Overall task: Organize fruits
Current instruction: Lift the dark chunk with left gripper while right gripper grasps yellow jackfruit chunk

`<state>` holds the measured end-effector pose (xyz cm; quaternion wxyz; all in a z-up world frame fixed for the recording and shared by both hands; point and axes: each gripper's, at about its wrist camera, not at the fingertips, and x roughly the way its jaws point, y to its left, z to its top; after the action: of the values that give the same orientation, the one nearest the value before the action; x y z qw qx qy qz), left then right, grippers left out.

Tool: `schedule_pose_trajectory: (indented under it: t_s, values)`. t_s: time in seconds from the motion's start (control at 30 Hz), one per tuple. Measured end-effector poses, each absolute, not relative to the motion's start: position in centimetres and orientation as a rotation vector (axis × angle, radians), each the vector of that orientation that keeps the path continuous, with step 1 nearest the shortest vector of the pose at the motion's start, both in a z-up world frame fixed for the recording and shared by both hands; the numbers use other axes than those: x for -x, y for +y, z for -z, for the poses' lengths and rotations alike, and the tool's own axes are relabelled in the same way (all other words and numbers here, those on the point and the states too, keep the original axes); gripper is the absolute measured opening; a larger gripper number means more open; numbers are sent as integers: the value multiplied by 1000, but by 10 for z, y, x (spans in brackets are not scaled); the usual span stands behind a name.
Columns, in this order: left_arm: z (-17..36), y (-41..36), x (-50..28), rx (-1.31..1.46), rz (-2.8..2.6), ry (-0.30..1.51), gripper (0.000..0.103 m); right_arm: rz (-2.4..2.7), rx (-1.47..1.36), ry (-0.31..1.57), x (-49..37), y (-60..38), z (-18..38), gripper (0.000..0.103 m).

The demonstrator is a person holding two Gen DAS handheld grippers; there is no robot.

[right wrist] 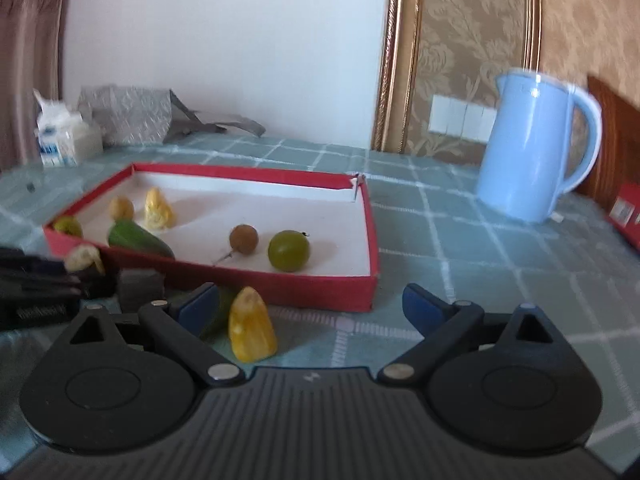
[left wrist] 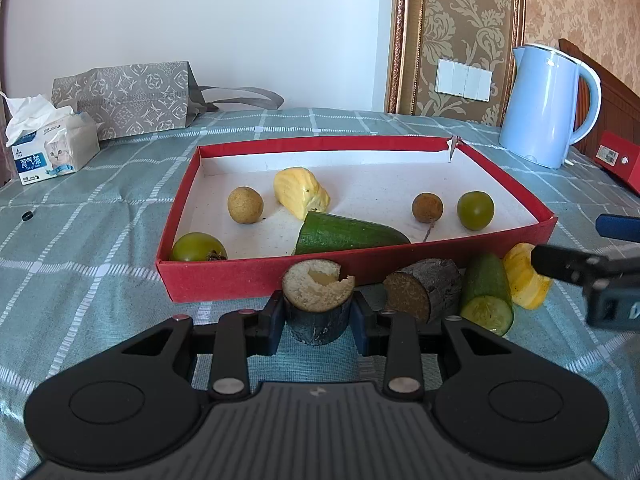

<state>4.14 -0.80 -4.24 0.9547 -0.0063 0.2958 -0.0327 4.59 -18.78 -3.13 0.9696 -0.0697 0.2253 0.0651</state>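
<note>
right wrist view blurred; red box [left wrist: 622, 162] cut off.

Red box [left wrist: 256, 280] (white inside), blue kettle [left wrist: 548, 108]

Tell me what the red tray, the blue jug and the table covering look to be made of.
Red tray: likely cardboard, matte red outside and white inside; its far right corner is torn open like paper. Blue jug: probably smooth plastic, given its soft sheen and moulded handle; coated metal can't be ruled out. Table covering: woven fabric, teal with white checks and visible weave and wrinkles.
</note>
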Motion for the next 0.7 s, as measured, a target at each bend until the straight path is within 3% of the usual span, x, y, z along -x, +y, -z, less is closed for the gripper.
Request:
schedule_pose_trajectory:
  t_s: [0.1, 0.23, 0.43, 0.7]
  values:
    - [42, -8, -41, 11, 66, 601, 33, -85, 182, 456, -47, -183, 34, 96]
    - [42, -8, -41, 12, 66, 601, 33, -147, 152, 533, -54, -183, 40, 86]
    - [42, -8, -41, 14, 66, 600, 33, -146, 142, 541, -62, -179, 46, 82]
    - [42, -8, -42, 18, 68, 600, 33, -121, 147, 537, -65, -179, 50, 90]
